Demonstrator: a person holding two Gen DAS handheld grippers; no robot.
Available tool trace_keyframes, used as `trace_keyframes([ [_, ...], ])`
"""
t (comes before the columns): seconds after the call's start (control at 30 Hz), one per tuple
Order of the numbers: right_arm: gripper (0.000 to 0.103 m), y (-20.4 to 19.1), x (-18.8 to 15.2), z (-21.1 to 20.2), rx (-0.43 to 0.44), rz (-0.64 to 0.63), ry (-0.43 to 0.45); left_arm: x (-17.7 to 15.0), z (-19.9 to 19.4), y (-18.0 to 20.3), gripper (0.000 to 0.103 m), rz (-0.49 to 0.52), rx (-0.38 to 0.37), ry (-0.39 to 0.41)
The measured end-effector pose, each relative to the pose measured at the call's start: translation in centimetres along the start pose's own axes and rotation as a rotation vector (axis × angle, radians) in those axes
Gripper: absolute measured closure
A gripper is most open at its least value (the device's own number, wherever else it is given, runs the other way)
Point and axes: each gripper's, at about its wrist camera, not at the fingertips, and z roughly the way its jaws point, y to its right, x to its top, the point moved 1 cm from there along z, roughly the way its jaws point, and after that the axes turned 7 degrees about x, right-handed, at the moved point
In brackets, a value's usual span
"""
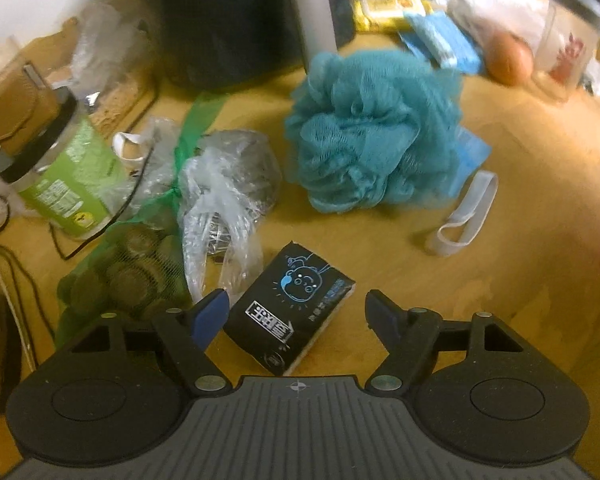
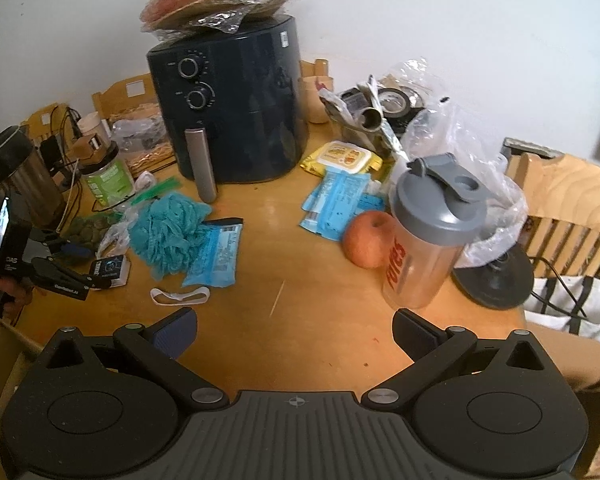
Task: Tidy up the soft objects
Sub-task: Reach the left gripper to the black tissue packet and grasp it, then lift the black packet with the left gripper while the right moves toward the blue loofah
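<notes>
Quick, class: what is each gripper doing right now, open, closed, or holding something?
Left gripper: open, holding nothing, fingers either side of the black tissue pack.
Right gripper: open, empty, above bare table.

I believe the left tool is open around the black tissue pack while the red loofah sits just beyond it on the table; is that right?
Not quite: the loofah is teal, not red, as the left wrist view shows. The rest holds: the left tool is open around the black tissue pack, with the loofah just beyond on the table.

Left gripper (image 1: 296, 312): black linkage arms, blue finger pads (image 1: 211, 312), silver pivot screws, ribbed grey base. Right gripper (image 2: 294, 330): identical build.
</notes>
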Motion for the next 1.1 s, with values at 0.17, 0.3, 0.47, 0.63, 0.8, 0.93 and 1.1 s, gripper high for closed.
trace_keyframes([
  [0.17, 0.000, 0.1, -0.6, -0.5, -0.022, 0.014, -0.001, 0.4, 1.8, -0.6, 0.029, 0.040, -0.051, -0.023],
  [0.3, 0.000, 0.1, -0.9, -0.8, -0.039, 0.019, -0.001, 0.4, 2.5, -1.0, 0.029, 0.050, -0.098, -0.041],
  [0.47, 0.000, 0.2, -1.1, -1.2, -0.054, 0.027, 0.001, 0.1, 2.3, -0.6, 0.040, 0.072, -0.125, -0.048],
  [0.63, 0.000, 0.3, -1.2, -1.2, -0.061, 0.031, 0.001, -0.2, 2.2, -0.2, 0.051, 0.070, -0.132, -0.055],
  [0.8, 0.000, 0.1, -1.1, -1.1, -0.056, 0.013, -0.004, -0.2, 1.8, 0.3, 0.054, 0.039, -0.113, -0.071],
  [0.93, 0.000, -0.2, -1.0, -1.0, -0.050, -0.005, -0.002, -0.4, 1.2, 0.7, 0.055, 0.013, -0.095, -0.079],
  [1.1, 0.000, -0.1, -0.8, -0.7, -0.038, -0.020, -0.005, -0.1, -0.3, 0.7, 0.055, -0.043, -0.083, -0.054],
])
